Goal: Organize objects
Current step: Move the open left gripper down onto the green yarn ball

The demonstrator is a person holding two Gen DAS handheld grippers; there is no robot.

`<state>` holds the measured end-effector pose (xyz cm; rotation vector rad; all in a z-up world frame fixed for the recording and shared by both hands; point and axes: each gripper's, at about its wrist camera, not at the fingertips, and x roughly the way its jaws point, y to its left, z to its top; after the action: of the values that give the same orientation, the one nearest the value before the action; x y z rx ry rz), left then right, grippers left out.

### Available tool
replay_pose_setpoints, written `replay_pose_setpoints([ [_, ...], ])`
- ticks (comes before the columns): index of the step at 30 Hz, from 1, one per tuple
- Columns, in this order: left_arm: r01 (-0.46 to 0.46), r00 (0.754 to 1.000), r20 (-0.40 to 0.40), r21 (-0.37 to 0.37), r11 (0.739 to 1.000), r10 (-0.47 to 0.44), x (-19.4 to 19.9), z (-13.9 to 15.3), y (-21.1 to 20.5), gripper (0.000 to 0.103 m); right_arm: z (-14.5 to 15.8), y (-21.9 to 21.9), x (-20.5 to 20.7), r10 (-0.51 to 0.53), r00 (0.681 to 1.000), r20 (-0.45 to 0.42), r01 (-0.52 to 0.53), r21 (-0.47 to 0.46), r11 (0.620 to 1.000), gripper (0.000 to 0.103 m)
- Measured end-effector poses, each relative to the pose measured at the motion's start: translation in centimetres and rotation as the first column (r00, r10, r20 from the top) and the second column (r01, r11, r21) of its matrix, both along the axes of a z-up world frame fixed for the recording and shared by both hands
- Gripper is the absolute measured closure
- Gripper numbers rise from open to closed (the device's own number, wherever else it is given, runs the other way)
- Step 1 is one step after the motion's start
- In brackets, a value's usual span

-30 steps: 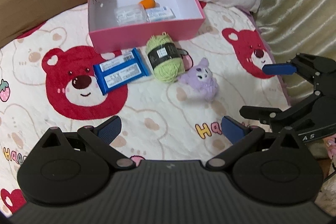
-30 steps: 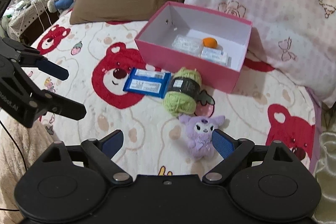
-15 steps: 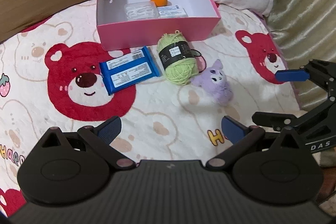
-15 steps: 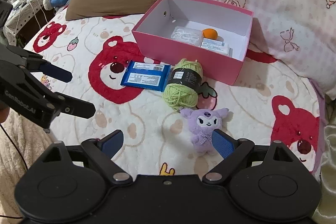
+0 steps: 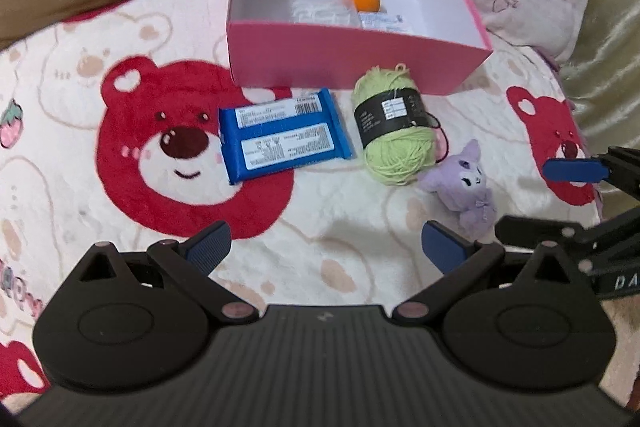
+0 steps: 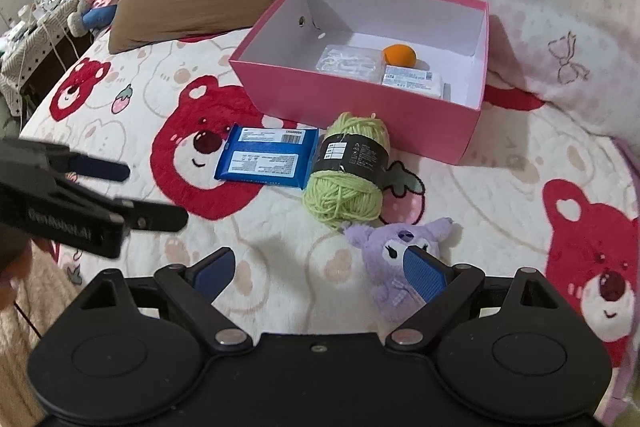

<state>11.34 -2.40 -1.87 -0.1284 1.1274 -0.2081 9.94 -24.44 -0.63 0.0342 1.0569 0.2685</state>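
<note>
pink box (image 6: 352, 107) far, white inside; green yarn (image 6: 344, 183), blue packet (image 6: 266, 157), purple plush (image 6: 396, 259) near it. left gripper (image 5: 326, 247) and right gripper (image 6: 320, 269) both spread, empty.

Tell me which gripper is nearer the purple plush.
Right. The right gripper is open just short of the purple plush, one finger overlapping it in view. The left gripper, also open, sits further off to the plush's side, facing the blue packet.
</note>
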Motion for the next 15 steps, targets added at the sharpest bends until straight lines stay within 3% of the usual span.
replay_pose_setpoints([
  [9, 0.018, 0.998, 0.056, 0.002, 1.000, -0.018, 2.3, -1.7, -0.4, 0.000, -2.2, -1.9, 3.4, -0.111, 0.994, 0.011, 0.109, 0.106, 0.988, 0.010],
  [15, 0.007, 0.997, 0.074, -0.029, 1.000, -0.005, 3.9, -2.4, -0.4, 0.000, -2.9, -3.3, 5.8, -0.192, 0.981, -0.025, 0.193, 0.215, 0.957, 0.010],
])
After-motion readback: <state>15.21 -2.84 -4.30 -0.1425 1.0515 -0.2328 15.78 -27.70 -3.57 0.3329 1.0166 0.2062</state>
